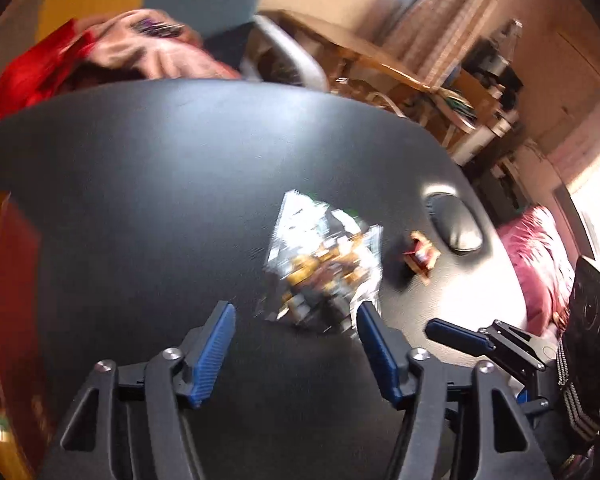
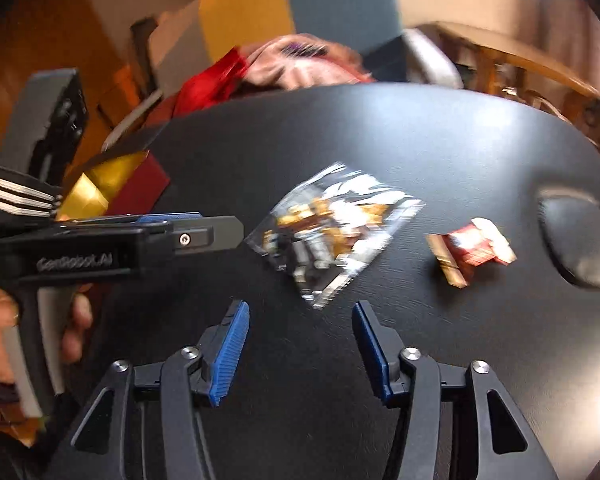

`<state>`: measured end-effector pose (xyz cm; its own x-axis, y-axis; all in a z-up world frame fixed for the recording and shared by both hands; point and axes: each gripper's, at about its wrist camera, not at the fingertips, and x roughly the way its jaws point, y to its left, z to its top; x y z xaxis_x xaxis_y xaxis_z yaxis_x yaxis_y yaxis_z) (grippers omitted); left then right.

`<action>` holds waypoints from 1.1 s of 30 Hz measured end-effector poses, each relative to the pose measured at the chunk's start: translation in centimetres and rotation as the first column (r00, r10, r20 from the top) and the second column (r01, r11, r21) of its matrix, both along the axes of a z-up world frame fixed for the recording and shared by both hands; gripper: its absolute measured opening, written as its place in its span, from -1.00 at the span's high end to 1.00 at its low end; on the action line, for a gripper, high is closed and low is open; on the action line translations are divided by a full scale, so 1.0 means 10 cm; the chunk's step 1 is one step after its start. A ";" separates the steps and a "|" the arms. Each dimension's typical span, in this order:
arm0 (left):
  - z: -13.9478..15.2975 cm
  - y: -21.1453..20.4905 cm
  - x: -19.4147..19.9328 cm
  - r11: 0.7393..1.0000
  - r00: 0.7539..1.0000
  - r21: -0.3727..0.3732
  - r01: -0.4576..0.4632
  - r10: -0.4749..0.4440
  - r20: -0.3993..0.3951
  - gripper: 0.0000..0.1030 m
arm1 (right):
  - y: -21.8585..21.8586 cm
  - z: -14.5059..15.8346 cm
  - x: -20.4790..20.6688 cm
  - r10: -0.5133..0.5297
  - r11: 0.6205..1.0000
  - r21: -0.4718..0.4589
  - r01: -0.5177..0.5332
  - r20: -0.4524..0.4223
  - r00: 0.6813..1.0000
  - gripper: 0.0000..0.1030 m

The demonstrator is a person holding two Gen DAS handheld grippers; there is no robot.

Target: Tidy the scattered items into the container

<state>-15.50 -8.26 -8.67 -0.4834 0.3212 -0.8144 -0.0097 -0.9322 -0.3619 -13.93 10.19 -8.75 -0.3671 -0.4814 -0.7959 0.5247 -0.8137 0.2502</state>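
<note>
Both views motion-blurred, so detail is approx.

Left hand-held gripper (image 1: 296,354): fingers spread wide, nothing btwn them. Right hand-held gripper (image 2: 300,350): same, spread, holding nothing.

Task things, all on the black counter (image 2: 380,132):
- Clear bag (image 2: 332,232) of small wrapped sweets, lying flat just ahead of both grippers; in left view it sits ahead and slightly right of centre, near edge close to the right finger.
- Small red/gold wrapper (image 2: 472,254), ahead and to the right of the right gripper, near the bag but apart from it.
- Red box w/ gold lining (image 2: 116,184), ahead-left of the right gripper, at counter edge. Prob. the container; can't see whether anything is in it.

Not a task thing (judgement): black oval mouse (image 2: 576,236), far right.

Handling, est. only:
- Bag: thin glossy film, crinkly, slippery, light. Contents loose, so it will sag and shift when lifted. Flat on counter, so little to bite on. Best hold prob. a raised corner or the bunched middle over the sweets; pinching a flat single-film edge is likely to slip.
- Wrapper: v. light, foil/paper, creased, stands up a bit off the surface. Easy pinch across the narrow width; may skate on the counter if nudged first.
- Box: stiff card, sharp straight edges, rigid.

Counter: matte black, faint grain, smooth, low friction, so things slide.

Stage: two things lie out of the box; how much else is already stowed, can't tell.
</note>
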 end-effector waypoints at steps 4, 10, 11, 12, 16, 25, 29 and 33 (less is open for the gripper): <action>0.07 0.19 -0.25 0.993 0.996 -0.084 0.078 -0.080 -0.026 -0.40 | 0.30 0.09 -0.04 -0.136 0.990 -0.041 0.134 -0.029 0.990 -0.35; 0.06 0.41 -0.43 0.976 0.983 -0.124 0.178 -0.182 -0.025 -0.59 | 0.53 0.13 -0.13 -0.249 0.966 -0.083 0.246 -0.033 0.968 -0.40; 0.05 0.44 -0.45 0.973 0.980 -0.124 0.194 -0.198 -0.022 -0.59 | 0.56 0.13 -0.15 -0.259 0.963 -0.087 0.256 -0.029 0.965 -0.40; 0.02 0.47 -0.46 0.967 0.978 -0.154 0.204 -0.209 -0.020 -0.59 | 0.59 0.13 -0.16 -0.269 0.960 -0.091 0.266 -0.025 0.963 -0.40; -0.10 0.59 -0.55 0.947 0.971 -0.215 0.238 -0.241 0.012 -0.59 | 0.65 0.08 -0.18 -0.290 0.954 -0.084 0.288 -0.015 0.957 -0.40; -0.27 0.73 -0.69 0.933 0.970 -0.267 0.242 -0.236 0.053 -0.59 | 0.69 -0.05 -0.24 -0.315 0.947 -0.066 0.314 -0.005 0.949 -0.40; -0.30 0.79 -0.72 0.928 0.975 -0.300 0.222 -0.217 0.051 -0.62 | 0.67 -0.07 -0.27 -0.316 0.948 -0.052 0.315 -0.007 0.949 -0.40; -0.34 0.86 -0.69 0.912 0.972 -0.339 0.233 -0.226 0.062 -0.75 | 0.66 -0.06 -0.30 -0.319 0.947 -0.046 0.318 -0.013 0.948 -0.40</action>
